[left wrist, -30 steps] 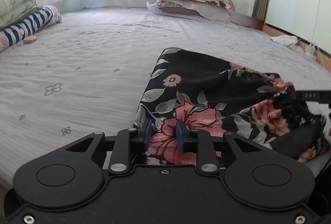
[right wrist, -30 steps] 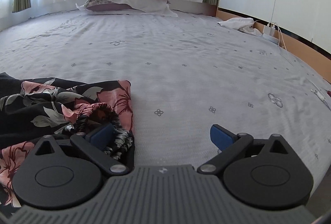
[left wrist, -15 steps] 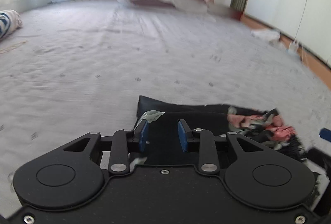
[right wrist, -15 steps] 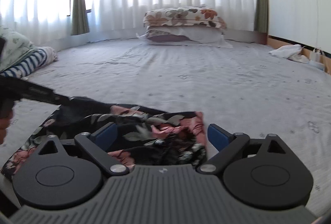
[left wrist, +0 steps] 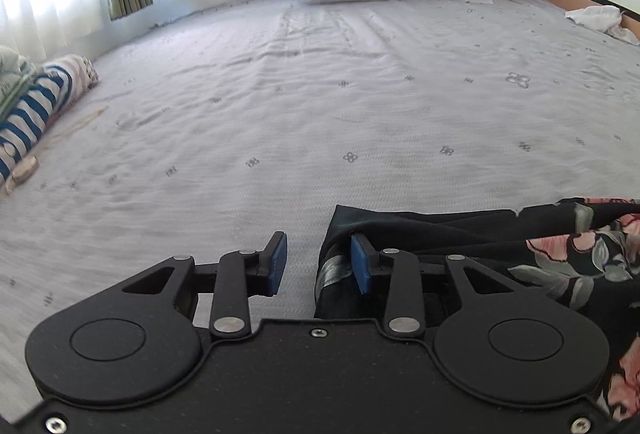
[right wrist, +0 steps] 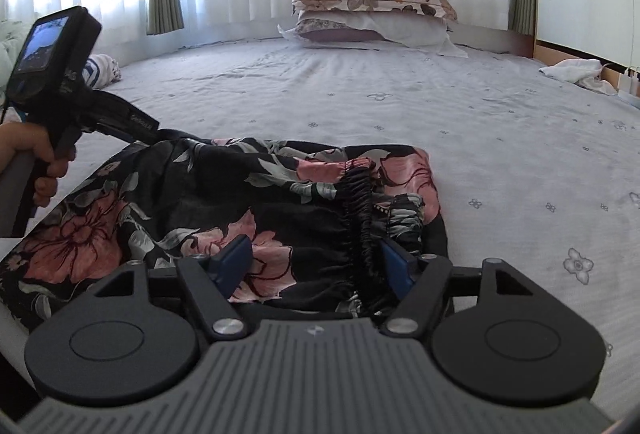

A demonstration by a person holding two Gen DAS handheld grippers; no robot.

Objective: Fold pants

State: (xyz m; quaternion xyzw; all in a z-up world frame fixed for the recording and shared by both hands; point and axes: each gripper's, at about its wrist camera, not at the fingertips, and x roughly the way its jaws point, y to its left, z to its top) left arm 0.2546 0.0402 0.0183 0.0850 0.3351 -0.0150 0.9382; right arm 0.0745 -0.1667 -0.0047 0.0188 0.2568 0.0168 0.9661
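The black floral pants [right wrist: 192,193] lie bunched on the bed near its front edge, their gathered elastic waistband [right wrist: 360,193] facing me. My right gripper [right wrist: 316,264] hovers low over that waistband with its jaws closing; fabric lies between the pads, which do not pinch it. In the left wrist view the pants [left wrist: 540,254] fill the lower right. My left gripper [left wrist: 319,264] is at their left edge with its jaws opening. A dark fold rests against its right pad [left wrist: 360,266] and bare sheet shows in the gap. A hand [right wrist: 36,161] holds the left gripper's handle.
The grey patterned bed sheet [left wrist: 320,93] stretches far ahead. Two stacked pillows [right wrist: 372,9] lie at the head under white curtains. A blue-striped roll [left wrist: 36,113] lies at the left edge, and a white cloth [right wrist: 572,71] lies by the wall at the right.
My left gripper, shut on the floral fabric a second ago, carried it across, widened and let it go. My right gripper swung left over the waistband and its jaws narrowed.
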